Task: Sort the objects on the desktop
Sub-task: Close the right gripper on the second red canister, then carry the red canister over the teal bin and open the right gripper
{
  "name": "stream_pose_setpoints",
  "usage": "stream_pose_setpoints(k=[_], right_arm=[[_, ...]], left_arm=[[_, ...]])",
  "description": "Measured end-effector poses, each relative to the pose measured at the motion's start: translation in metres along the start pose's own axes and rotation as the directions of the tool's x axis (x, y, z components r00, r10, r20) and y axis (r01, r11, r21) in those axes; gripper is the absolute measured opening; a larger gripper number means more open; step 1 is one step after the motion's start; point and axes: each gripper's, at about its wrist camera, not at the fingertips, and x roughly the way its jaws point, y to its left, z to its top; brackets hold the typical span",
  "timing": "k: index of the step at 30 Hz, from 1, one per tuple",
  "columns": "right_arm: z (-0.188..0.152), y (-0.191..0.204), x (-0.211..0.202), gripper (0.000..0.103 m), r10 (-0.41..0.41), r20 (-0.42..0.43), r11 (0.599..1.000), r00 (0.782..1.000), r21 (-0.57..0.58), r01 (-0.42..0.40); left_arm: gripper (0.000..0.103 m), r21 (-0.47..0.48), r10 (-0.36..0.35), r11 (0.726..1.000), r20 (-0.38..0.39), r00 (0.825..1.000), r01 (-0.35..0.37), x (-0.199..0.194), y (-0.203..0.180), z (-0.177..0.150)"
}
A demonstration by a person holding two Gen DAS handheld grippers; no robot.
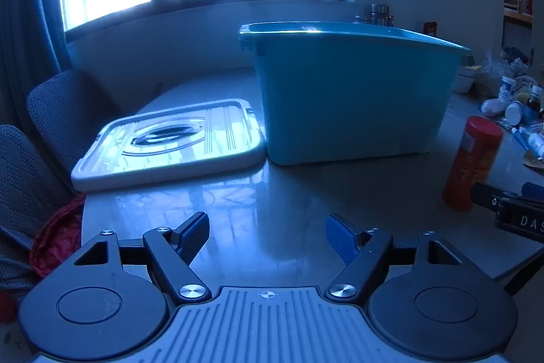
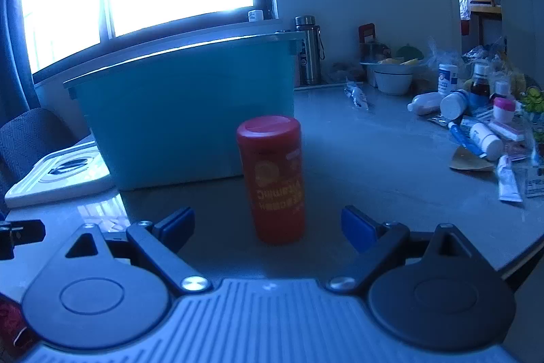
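An orange-red cylindrical bottle (image 2: 272, 179) stands upside down on the grey table, just ahead of my right gripper (image 2: 268, 223), whose jaws are wide open on either side of its base, not touching. It also shows in the left wrist view (image 1: 471, 162). Behind it stands an open teal storage bin (image 2: 190, 111), also in the left wrist view (image 1: 353, 94). My left gripper (image 1: 267, 235) is open and empty over bare table in front of the bin. Part of the right gripper (image 1: 510, 210) shows at the left view's right edge.
The bin's white lid (image 1: 170, 142) lies flat left of the bin. A pile of small bottles, tubes and packets (image 2: 476, 121) covers the table's right side. A steel flask (image 2: 309, 50) and a white bowl (image 2: 394, 80) stand at the back. Grey chairs (image 1: 64, 104) at left.
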Motion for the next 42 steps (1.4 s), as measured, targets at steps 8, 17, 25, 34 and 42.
stream_pose_setpoints(k=[8, 17, 25, 34, 42], right_arm=[[-0.001, 0.005, 0.026, 0.093, 0.014, 0.009, 1.0, 1.0, 0.002, -0.014], [0.008, -0.004, 0.053, 0.093, 0.012, 0.011, 1.0, 1.0, 0.02, -0.012], [0.014, -0.013, 0.077, 0.093, 0.006, -0.003, 1.0, 1.0, 0.02, -0.006], [0.019, -0.015, 0.093, 0.051, 0.057, -0.021, 0.998, 0.998, -0.022, -0.058], [0.041, -0.003, 0.072, 0.051, 0.095, -0.001, 0.992, 0.996, -0.079, -0.094]], left_arm=[[0.078, 0.011, 0.028, 1.0, -0.022, 0.999, -0.028, 0.018, 0.003, 0.006], [0.078, 0.029, 0.018, 0.999, -0.048, 0.999, -0.017, 0.032, -0.008, 0.011], [0.078, 0.037, -0.001, 0.999, -0.059, 0.998, 0.003, 0.038, -0.022, 0.017], [0.078, 0.015, 0.02, 1.0, -0.049, 0.999, -0.02, 0.041, -0.025, 0.024], [0.078, -0.036, 0.032, 0.999, -0.015, 0.999, -0.033, 0.031, -0.023, 0.033]])
